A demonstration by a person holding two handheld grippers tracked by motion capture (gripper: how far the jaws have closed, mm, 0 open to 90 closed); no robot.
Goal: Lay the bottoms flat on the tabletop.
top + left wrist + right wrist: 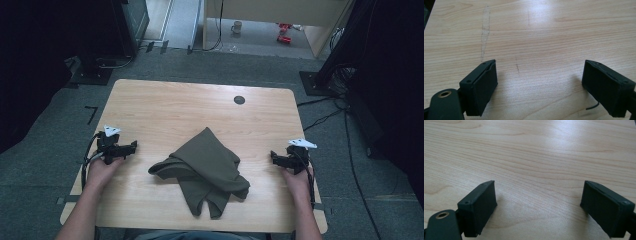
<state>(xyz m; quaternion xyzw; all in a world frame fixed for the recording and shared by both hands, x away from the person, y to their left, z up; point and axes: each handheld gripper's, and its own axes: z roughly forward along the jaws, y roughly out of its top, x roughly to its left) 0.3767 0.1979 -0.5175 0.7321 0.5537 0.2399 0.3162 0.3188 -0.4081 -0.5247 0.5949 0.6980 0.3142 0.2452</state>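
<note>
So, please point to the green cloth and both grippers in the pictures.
green cloth [202, 167]: high view, middle of the crumpled heap.
left gripper [131, 146]: high view, between its open jaw tips.
right gripper [274, 156]: high view, between its open jaw tips.

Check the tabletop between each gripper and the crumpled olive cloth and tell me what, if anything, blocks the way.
Nothing visible blocks either path. The olive cloth lies crumpled mid-table, with bare wooden table between it and the left gripper, and likewise the right gripper. Both gripper views show open jaws over bare wood.
</note>
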